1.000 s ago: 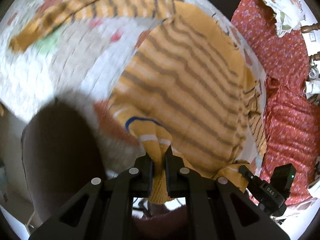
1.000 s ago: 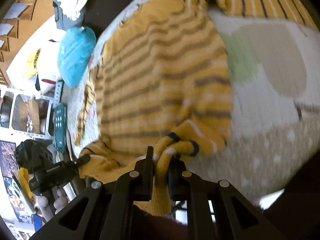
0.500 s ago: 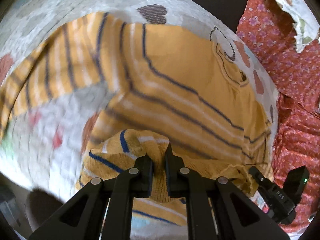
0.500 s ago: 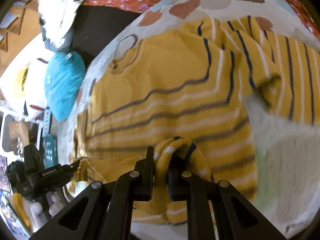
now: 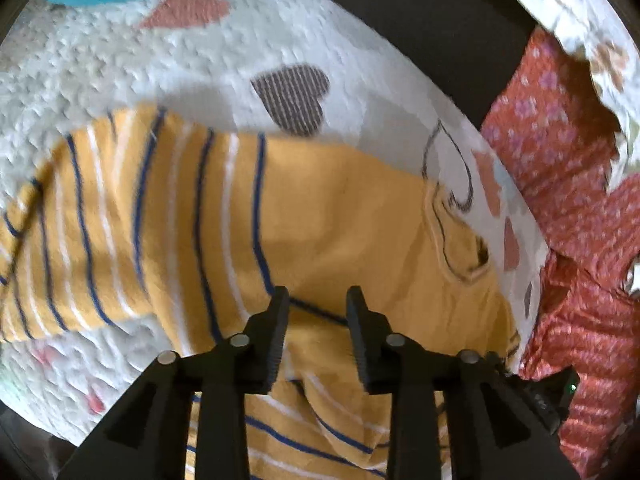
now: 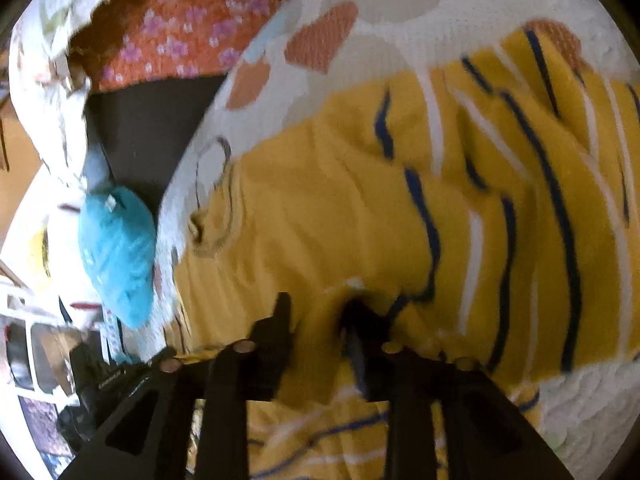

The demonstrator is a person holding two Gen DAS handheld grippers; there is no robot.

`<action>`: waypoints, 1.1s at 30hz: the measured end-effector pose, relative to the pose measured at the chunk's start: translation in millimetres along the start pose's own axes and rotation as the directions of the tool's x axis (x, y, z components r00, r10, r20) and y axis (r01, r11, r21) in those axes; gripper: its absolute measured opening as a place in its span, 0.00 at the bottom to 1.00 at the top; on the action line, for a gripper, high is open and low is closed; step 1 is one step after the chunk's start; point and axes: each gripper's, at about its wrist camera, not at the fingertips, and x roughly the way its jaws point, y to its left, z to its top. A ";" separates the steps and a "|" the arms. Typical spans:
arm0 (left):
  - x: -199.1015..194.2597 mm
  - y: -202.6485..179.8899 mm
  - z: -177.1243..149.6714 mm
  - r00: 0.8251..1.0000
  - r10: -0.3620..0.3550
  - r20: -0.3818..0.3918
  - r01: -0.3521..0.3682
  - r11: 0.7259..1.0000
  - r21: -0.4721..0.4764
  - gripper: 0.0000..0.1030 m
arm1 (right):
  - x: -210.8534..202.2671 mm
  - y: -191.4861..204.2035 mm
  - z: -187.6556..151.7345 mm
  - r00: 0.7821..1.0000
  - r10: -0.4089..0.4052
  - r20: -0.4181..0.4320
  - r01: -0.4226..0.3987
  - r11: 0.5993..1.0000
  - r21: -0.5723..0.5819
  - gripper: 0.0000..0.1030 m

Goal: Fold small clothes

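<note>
Both grippers are letting go: the left gripper (image 5: 318,304) has its jaws opening with nothing pinched, while the right gripper (image 6: 318,312) is opening with a ridge of cloth still between its jaws. The yellow striped sweater (image 5: 320,220) lies folded across mid-frame on the heart-patterned quilt (image 5: 280,40). Knit could snag on the right pads and drag the fold undone.

Heart-print blanket (image 5: 280,52) — teal cushion (image 6: 116,256)
</note>
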 end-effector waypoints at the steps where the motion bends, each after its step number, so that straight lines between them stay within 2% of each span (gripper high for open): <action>1: -2.8 0.6 2.2 1.000 0.008 0.007 -0.008 1.000 0.001 0.29 | -3.7 0.0 4.8 1.000 0.017 0.026 -0.017 1.000 0.015 0.44; 2: -5.9 1.1 3.6 1.000 0.022 0.015 -0.022 1.000 0.005 0.29 | -5.8 -0.9 8.5 0.999 0.030 0.037 -0.031 0.999 0.030 0.52; 5: -14.6 -1.2 -1.7 0.997 0.070 0.046 -0.073 0.994 0.076 0.38 | -12.3 0.1 14.0 0.999 0.006 0.053 -0.008 0.999 0.045 0.54; 7: -17.5 -5.9 -10.1 0.992 0.107 0.071 -0.117 0.980 0.163 0.45 | -17.8 9.4 11.9 0.998 -0.029 0.056 0.031 0.999 -0.029 0.56; 9: -15.9 -15.6 -22.6 0.986 0.141 0.091 -0.162 0.943 0.291 0.48 | -22.8 22.0 6.7 0.995 -0.074 0.064 0.083 0.986 -0.144 0.57; 11: -9.9 -26.3 -36.3 0.980 0.171 0.106 -0.200 0.889 0.412 0.53 | -28.5 33.8 -1.7 0.989 -0.123 0.080 0.140 0.955 -0.260 0.58; 15: 10.9 -40.3 -51.4 0.963 0.238 0.128 -0.269 0.796 0.543 0.53 | -38.9 47.5 -16.8 0.974 -0.176 0.142 0.219 0.889 -0.403 0.58; 17: 22.5 -40.5 -51.2 0.952 0.281 0.125 -0.301 0.775 0.556 0.46 | -41.4 51.7 -25.5 0.969 -0.184 0.165 0.241 0.856 -0.457 0.58; 18: 29.4 -40.7 -49.7 0.946 0.299 0.121 -0.314 0.769 0.556 0.24 | -39.6 54.2 -28.4 0.966 -0.194 0.168 0.252 0.840 -0.481 0.60; 19: 33.4 -39.1 -48.4 0.943 0.314 0.111 -0.321 0.767 0.555 0.03 | -34.6 58.2 -31.5 0.963 -0.210 0.167 0.267 0.816 -0.512 0.61; 20: 38.4 -37.5 -46.2 0.940 0.328 0.097 -0.325 0.770 0.549 0.00 | -28.6 61.9 -33.7 0.958 -0.231 0.170 0.286 0.789 -0.544 0.61; 22: 39.8 -34.2 -43.5 0.940 0.326 0.097 -0.326 0.782 0.531 0.00 | -15.2 69.9 -35.0 0.940 -0.277 0.197 0.339 0.728 -0.596 0.61; 25: 37.4 -31.3 -41.0 0.946 0.312 0.087 -0.312 0.800 0.513 0.00 | 7.9 78.3 -31.5 0.905 -0.339 0.256 0.419 0.613 -0.670 0.62; 26: 35.7 -31.5 -39.9 0.946 0.311 0.089 -0.311 0.801 0.511 0.00 | 16.6 78.8 -30.3 0.896 -0.362 0.257 0.432 0.577 -0.693 0.62; 27: 33.5 -32.0 -38.9 0.947 0.308 0.092 -0.311 0.803 0.509 0.00 | 22.9 78.4 -29.6 0.892 -0.378 0.246 0.432 0.558 -0.708 0.61; 28: 30.8 -32.3 -37.6 0.948 0.305 0.096 -0.310 0.806 0.504 0.00 | 28.3 76.7 -28.1 0.900 -0.386 0.205 0.405 0.558 -0.724 0.55; 29: 27.8 -32.2 -34.8 0.948 0.302 0.102 -0.312 0.810 0.496 0.00 | 29.8 75.1 -26.1 0.911 -0.379 0.166 0.373 0.577 -0.727 0.15; 30: 25.1 -31.5 -30.4 0.947 0.303 0.109 -0.317 0.817 0.481 0.00 | 29.8 73.5 -22.5 0.917 -0.376 0.132 0.350 0.602 -0.718 0.06; 31: 23.2 -30.6 -26.6 0.946 0.305 0.112 -0.321 0.824 0.467 0.00 | 26.0 72.4 -16.2 0.923 -0.364 0.123 0.342 0.632 -0.695 0.06; 33: 21.5 -26.3 -13.9 0.940 0.318 0.126 -0.341 0.840 0.422 0.00 | 19.9 73.4 -7.0 0.922 -0.356 0.150 0.361 0.656 -0.663 0.06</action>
